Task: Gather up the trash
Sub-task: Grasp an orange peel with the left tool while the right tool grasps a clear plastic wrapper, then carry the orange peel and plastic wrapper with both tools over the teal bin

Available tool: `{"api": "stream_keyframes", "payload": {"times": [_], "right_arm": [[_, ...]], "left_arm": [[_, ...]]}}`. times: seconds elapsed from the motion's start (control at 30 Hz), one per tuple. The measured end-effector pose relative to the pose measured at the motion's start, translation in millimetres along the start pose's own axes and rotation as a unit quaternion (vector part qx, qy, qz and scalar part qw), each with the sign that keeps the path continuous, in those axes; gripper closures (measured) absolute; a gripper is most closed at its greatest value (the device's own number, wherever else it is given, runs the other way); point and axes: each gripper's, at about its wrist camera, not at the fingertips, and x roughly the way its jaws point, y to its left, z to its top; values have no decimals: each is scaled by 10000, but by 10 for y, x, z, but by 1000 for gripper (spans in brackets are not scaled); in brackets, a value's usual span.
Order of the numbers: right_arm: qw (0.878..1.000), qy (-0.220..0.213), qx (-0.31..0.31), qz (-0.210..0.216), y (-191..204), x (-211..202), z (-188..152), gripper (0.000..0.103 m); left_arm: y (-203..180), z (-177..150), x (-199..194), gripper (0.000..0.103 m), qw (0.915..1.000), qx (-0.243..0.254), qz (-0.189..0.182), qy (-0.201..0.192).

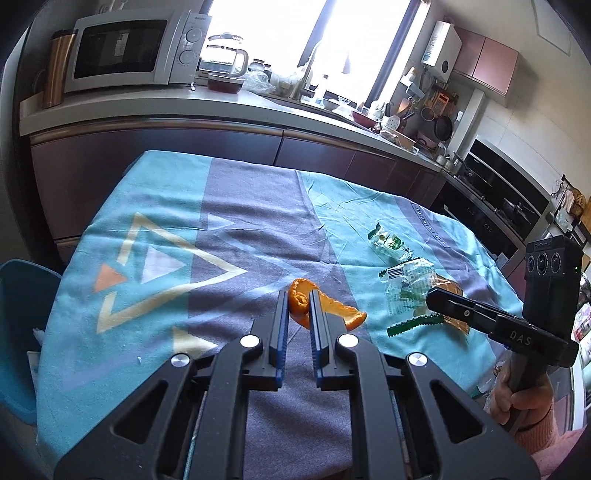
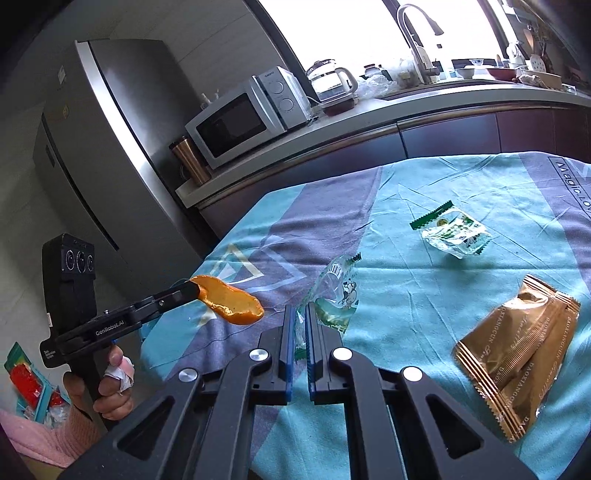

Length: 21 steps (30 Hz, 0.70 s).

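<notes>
My left gripper (image 1: 299, 299) is shut on an orange peel (image 1: 325, 308) and holds it above the cloth-covered table (image 1: 229, 229); the peel also shows in the right wrist view (image 2: 231, 301), hanging from the left gripper (image 2: 194, 290). My right gripper (image 2: 301, 314) is shut on a clear green-printed wrapper (image 2: 338, 291), which also shows in the left wrist view (image 1: 406, 286) at the right gripper's tip (image 1: 432, 297). A second clear green wrapper (image 2: 456, 234) and a gold snack bag (image 2: 517, 358) lie on the table.
A blue bin (image 1: 18, 332) stands left of the table. Behind are a counter (image 1: 147, 107) with a microwave (image 1: 129, 51), a kettle (image 1: 225, 55) and a sink tap (image 2: 417, 33). A fridge (image 2: 110, 147) stands at the left.
</notes>
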Motion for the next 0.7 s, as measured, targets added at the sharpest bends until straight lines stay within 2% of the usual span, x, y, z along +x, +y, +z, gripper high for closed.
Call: {"api": "stream_keyframes", "payload": {"times": [0.3,0.7], "right_arm": [[9992,80,-222,330,269,171,44,98],[9939,241,-704,810,713,450,184,98]], "left_arm": [[77,-49,-262,92,9995,-18,245,-184],[384,-88,-687,92,9959,-352,669,-495]]}}
